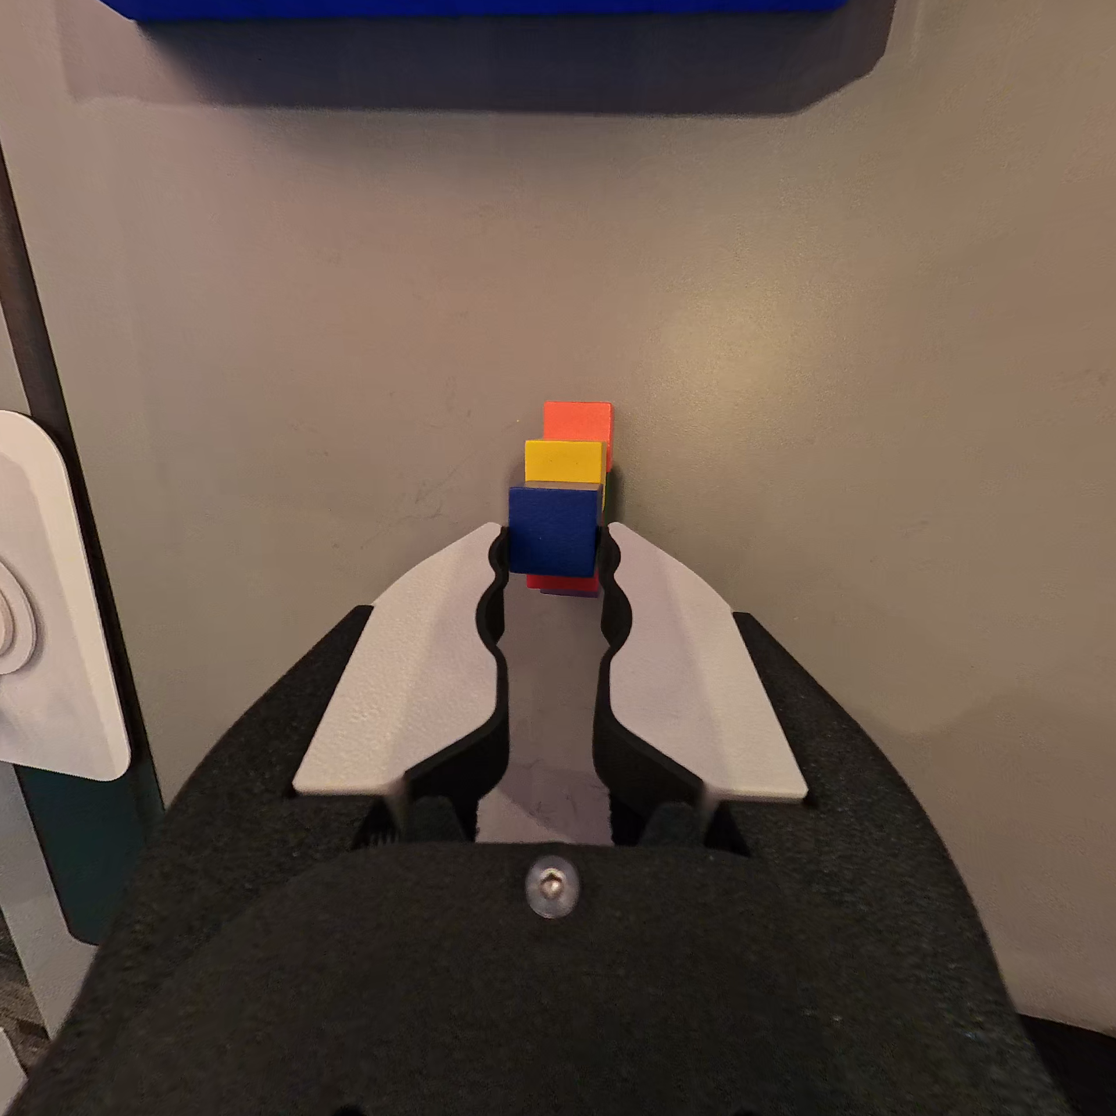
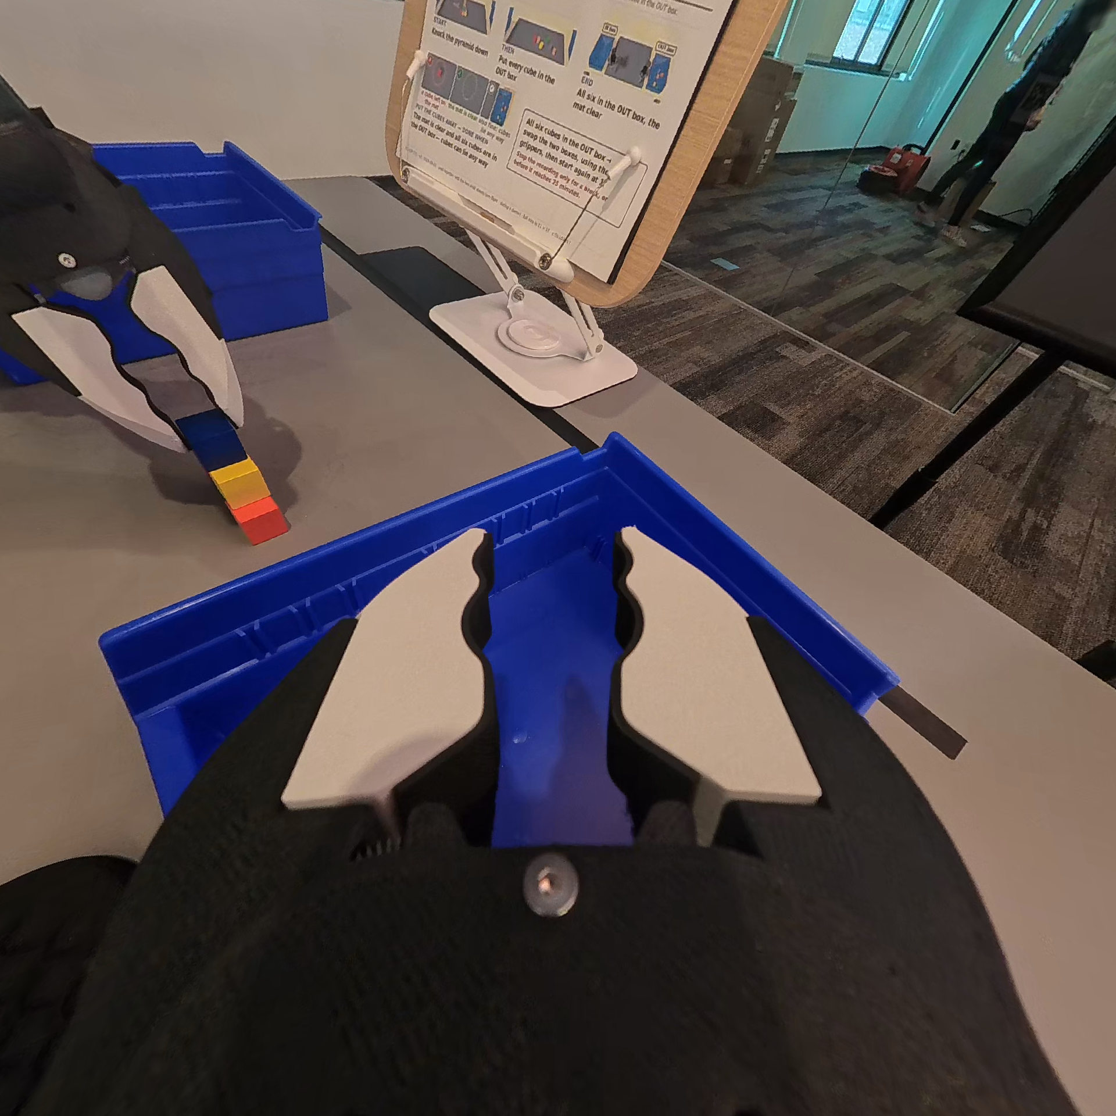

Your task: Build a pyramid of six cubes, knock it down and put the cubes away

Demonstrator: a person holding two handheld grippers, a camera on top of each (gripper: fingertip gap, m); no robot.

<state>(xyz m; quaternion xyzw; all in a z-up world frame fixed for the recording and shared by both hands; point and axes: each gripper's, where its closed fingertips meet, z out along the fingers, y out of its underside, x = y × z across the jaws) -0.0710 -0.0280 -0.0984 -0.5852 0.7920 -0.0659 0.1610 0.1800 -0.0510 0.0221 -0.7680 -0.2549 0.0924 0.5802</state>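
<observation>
In the left wrist view I look down on a stack of cubes on the grey table (image 1: 845, 423). My left gripper (image 1: 552, 537) is shut on the blue cube (image 1: 551, 519) at the top of the stack. Beyond it lie a yellow cube (image 1: 564, 460) and an orange cube (image 1: 577, 420). Slivers of a red cube (image 1: 558, 581) and a purple one show beneath. The right wrist view shows the same left gripper (image 2: 209, 435) on the blue cube (image 2: 211, 438), above the yellow cube (image 2: 241, 480) and the orange cube (image 2: 259, 519). My right gripper (image 2: 552, 537) is open and empty over a blue bin (image 2: 362, 567).
A second blue bin (image 2: 241, 241) stands behind the stack; it also shows in the left wrist view (image 1: 483, 9). A white stand (image 2: 531, 344) holds an instruction sheet at the table's far edge. A person (image 2: 1014, 121) stands far off beyond a glass wall. One gripper's finger ends stand about 30 cm off the other's.
</observation>
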